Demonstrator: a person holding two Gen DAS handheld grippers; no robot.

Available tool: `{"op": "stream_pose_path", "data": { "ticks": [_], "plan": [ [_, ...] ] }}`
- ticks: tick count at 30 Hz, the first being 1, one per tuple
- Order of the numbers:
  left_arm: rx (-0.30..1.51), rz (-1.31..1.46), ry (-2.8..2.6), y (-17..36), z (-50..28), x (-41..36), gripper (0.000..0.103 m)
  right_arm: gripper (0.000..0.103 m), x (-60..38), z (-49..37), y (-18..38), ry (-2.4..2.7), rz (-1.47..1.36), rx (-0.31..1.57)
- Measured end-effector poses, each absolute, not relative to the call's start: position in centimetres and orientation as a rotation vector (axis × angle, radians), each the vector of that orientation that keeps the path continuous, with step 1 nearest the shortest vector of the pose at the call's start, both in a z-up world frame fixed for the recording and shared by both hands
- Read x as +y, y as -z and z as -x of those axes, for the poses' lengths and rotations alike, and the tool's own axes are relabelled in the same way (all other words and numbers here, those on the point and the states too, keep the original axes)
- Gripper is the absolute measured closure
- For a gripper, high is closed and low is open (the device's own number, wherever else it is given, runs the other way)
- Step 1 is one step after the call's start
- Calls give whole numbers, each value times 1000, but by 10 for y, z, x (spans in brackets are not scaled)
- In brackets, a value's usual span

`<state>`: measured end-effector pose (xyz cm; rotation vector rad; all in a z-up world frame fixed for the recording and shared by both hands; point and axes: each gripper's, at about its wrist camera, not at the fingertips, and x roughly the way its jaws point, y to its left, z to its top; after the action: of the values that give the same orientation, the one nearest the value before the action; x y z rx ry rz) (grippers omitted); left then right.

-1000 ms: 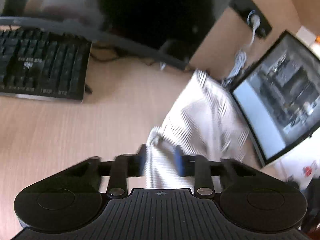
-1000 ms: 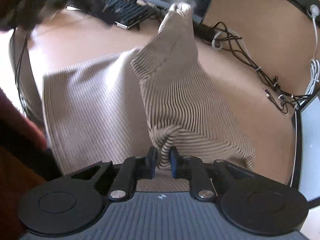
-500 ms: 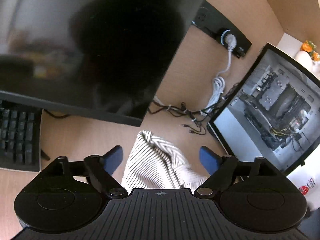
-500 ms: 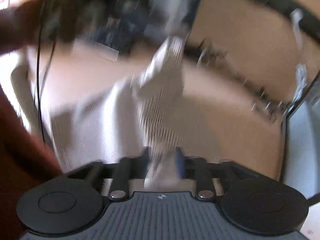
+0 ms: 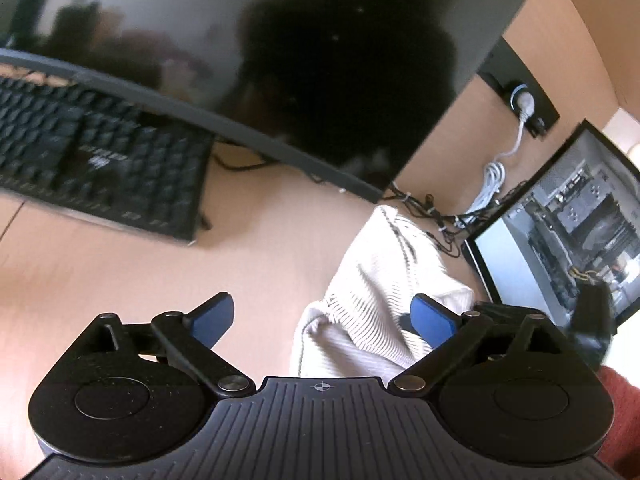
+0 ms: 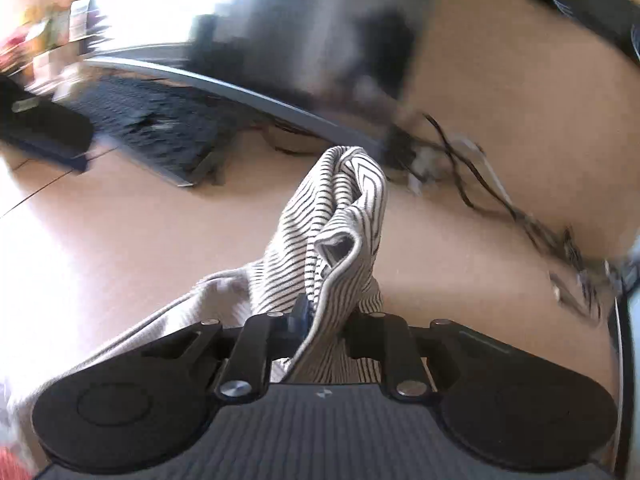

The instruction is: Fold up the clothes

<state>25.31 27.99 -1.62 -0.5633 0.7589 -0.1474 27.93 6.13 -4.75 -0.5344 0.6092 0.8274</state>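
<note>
A cream garment with thin dark stripes (image 5: 380,280) lies bunched on the wooden desk (image 5: 120,280). My left gripper (image 5: 322,316) is wide and its jaws are still opening. The cloth lies between them, close to the right blue pad (image 5: 434,316), and neither pad presses on it. In the right wrist view a fold of the striped garment (image 6: 340,216) stands up from between the fingers. My right gripper (image 6: 324,312) is closing on it and the fingers pinch the hem. The rest of the cloth trails down to the lower left.
A black keyboard (image 5: 100,168) and a large dark monitor (image 5: 280,60) stand behind the garment. On the right are a second screen (image 5: 560,232), a tangle of cables (image 5: 492,184) and a wall socket (image 5: 524,100). A red sleeve (image 5: 620,420) shows at the lower right.
My left gripper let go of the cloth and spread wide. The right gripper kept hold of the garment and moved with it, and the cloth is now bunched into an upright fold.
</note>
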Motion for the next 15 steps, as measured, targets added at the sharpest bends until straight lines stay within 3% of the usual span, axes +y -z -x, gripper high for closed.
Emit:
{"op": "stream_pose_path", "data": {
  "ticks": [4, 9, 13, 15],
  "plan": [
    [792, 633, 157, 27, -248, 296, 3, 87, 52, -212, 49, -983, 733, 578],
    [867, 622, 246, 36, -262, 282, 3, 80, 30, -176, 53, -1060, 697, 669],
    [950, 572, 332, 51, -272, 256, 2, 52, -17, -183, 19, -954, 459, 728],
    [992, 570, 359, 63, -276, 245, 2, 46, -48, -194, 5, -847, 320, 756]
  ]
}}
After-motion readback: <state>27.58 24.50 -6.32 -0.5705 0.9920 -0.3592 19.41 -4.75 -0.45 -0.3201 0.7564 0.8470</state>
